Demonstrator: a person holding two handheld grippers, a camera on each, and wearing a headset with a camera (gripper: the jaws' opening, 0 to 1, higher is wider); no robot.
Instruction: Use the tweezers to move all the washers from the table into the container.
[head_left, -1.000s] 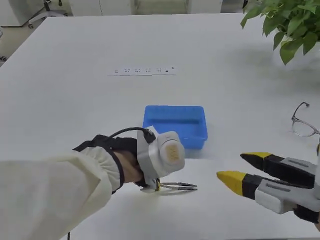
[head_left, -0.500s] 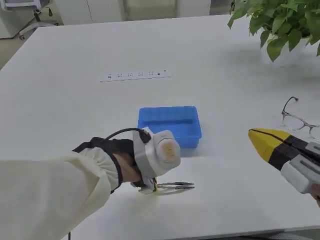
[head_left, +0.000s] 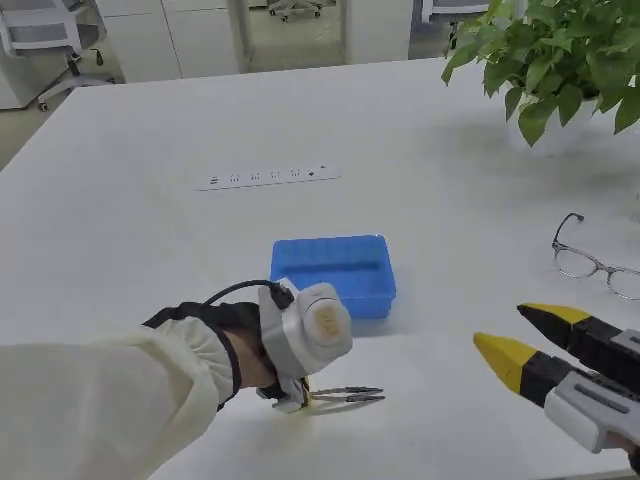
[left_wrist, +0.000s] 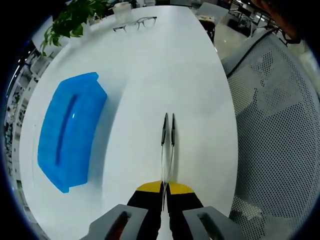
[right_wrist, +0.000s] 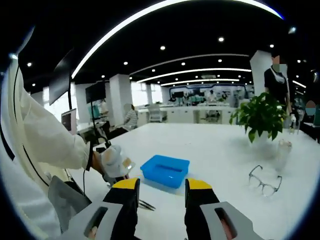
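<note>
My left gripper (head_left: 300, 398) is shut on a pair of metal tweezers (head_left: 345, 395), which point right, low over the white table. In the left gripper view the tweezers (left_wrist: 167, 150) run straight ahead from the yellow fingertips (left_wrist: 150, 188), their tips slightly apart. The blue container (head_left: 332, 272) stands just beyond them; it lies to the left as the blue container (left_wrist: 70, 130) in the left gripper view. My right gripper (head_left: 525, 338) hovers open at the lower right, with nothing between its yellow tips. From the right gripper view the container (right_wrist: 165, 170) is ahead. I see no washers.
A pair of glasses (head_left: 590, 262) lies at the right of the table, a potted plant (head_left: 545, 55) behind it. A white power strip (head_left: 265, 177) lies beyond the container. A perforated chair (left_wrist: 280, 120) stands off the table edge.
The right gripper dipped toward the right edge, then came back in with both tips showing apart. The head view has tilted up. The left gripper keeps hold of the tweezers in place.
</note>
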